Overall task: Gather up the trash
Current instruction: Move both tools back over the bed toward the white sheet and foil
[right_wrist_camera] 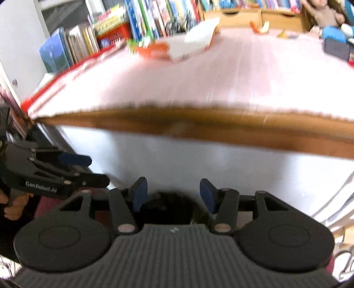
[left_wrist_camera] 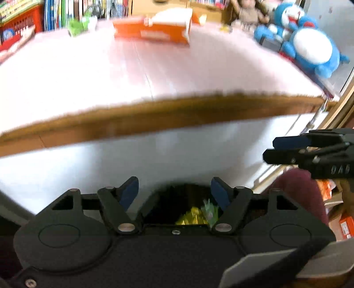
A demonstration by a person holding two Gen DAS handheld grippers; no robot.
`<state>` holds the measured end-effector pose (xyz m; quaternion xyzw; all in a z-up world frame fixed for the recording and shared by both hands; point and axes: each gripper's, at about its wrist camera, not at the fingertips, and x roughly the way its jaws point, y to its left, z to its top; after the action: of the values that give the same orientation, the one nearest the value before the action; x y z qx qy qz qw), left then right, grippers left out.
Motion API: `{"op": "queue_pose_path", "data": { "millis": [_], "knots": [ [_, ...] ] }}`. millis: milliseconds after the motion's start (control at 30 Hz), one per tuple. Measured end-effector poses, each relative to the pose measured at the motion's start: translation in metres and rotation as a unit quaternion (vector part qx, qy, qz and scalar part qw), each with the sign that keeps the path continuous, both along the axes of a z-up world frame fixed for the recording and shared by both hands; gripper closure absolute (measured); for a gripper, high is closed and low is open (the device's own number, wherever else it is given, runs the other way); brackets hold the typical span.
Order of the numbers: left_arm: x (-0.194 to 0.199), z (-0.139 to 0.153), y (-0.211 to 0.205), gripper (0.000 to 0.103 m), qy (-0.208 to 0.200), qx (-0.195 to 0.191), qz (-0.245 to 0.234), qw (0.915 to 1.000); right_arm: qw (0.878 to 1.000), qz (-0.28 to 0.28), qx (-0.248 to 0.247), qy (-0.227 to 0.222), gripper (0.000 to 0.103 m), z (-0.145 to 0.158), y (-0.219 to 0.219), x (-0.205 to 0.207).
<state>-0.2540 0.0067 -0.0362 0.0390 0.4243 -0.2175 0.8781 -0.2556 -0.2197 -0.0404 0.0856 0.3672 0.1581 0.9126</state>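
Both views are motion-blurred. My left gripper [left_wrist_camera: 174, 192] is open and holds nothing. It hovers below the table's front edge, over a dark bin [left_wrist_camera: 174, 206] containing a yellow wrapper [left_wrist_camera: 191, 218] and a pale green wrapper [left_wrist_camera: 210, 210]. My right gripper [right_wrist_camera: 173, 195] is also open and empty, above the same dark bin [right_wrist_camera: 168, 206]. Far back on the pink tabletop [left_wrist_camera: 88, 73] lie an orange and white box [left_wrist_camera: 152, 28], a green wrapper [left_wrist_camera: 75, 26] and a small orange wrapper [left_wrist_camera: 199, 18]. The box [right_wrist_camera: 190, 42] and orange wrapper [right_wrist_camera: 261, 26] show in the right wrist view too.
The table has a brown wooden front edge [left_wrist_camera: 154, 119] above a white panel [left_wrist_camera: 132, 159]. Books [right_wrist_camera: 154, 17] line the back and left. A blue plush toy [left_wrist_camera: 309, 44] and a doll [left_wrist_camera: 247, 13] sit at the back right. Each gripper shows at the other view's edge.
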Motion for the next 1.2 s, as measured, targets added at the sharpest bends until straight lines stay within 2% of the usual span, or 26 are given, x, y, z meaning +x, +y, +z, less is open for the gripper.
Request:
{"op": "queue_pose_path", "data": {
  "millis": [100,267,500,667,900,1200],
  "knots": [
    [0.003,0.022,0.012,0.032,-0.037,-0.019,-0.017,0.9990,0.999,-0.011,0.004,-0.033,0.036,0.023,-0.010,0.008],
    [0.016,0.058,0.022,0.031,-0.088,-0.029,-0.011,0.9957,0.995,-0.050,-0.006,-0.089,0.036,0.056,-0.026,0.035],
    [0.047,0.098,0.025,0.022,-0.157,-0.062,0.036,0.9850,0.993,-0.059,-0.021,-0.101,0.031,0.069,-0.027,0.087],
    [0.095,0.103,0.027,0.021,-0.143,-0.116,0.073,0.9801,0.992,-0.060,-0.038,-0.108,0.028,0.072,-0.021,0.117],
    [0.150,0.089,0.020,0.021,-0.108,-0.157,0.109,0.9756,0.989,-0.081,-0.051,-0.113,0.026,0.075,-0.024,0.148],
    [0.209,0.064,-0.007,0.021,-0.068,-0.174,0.159,0.9694,0.977,-0.146,-0.088,-0.128,0.026,0.080,-0.055,0.192]
  ]
}}
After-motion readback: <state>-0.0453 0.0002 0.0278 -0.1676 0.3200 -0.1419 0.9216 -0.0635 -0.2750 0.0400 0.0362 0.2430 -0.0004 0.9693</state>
